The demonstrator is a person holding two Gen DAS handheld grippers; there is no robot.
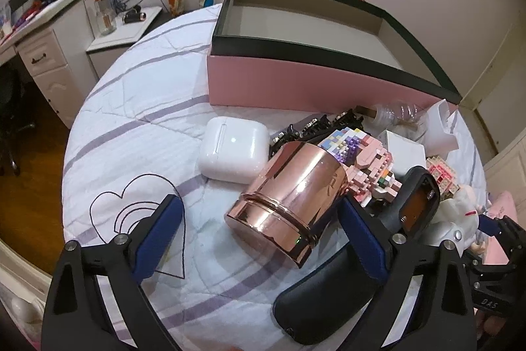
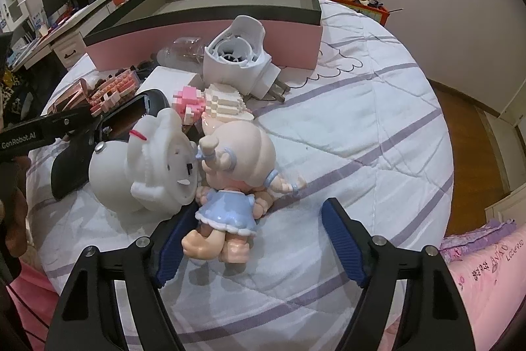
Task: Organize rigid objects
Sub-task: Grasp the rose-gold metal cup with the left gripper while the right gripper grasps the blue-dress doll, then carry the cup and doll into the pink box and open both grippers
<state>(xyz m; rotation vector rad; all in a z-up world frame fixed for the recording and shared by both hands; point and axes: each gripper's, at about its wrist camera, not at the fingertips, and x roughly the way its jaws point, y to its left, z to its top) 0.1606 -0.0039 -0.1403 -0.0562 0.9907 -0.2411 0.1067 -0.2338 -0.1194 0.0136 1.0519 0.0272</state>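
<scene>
Landmark: pink box (image 1: 296, 81) with black rim, open and standing on the striped bedspread (image 1: 138, 127). Rigid items lie clustered on the bed just in front of it.

Left hand-held gripper (image 1: 263, 236): jaws wide, either side of the rose-gold cylinder (image 1: 289, 199), which lies on its side; pads not pressing it. White earbud case (image 1: 231, 150) sits between cylinder and box.

Right hand-held gripper (image 2: 254, 240): jaws wide around the blue-dressed doll (image 2: 236, 186), lying face down in front of the box; right pad clear of it, left-pad contact unclear. White figure (image 2: 148, 166) touches the doll.
</scene>
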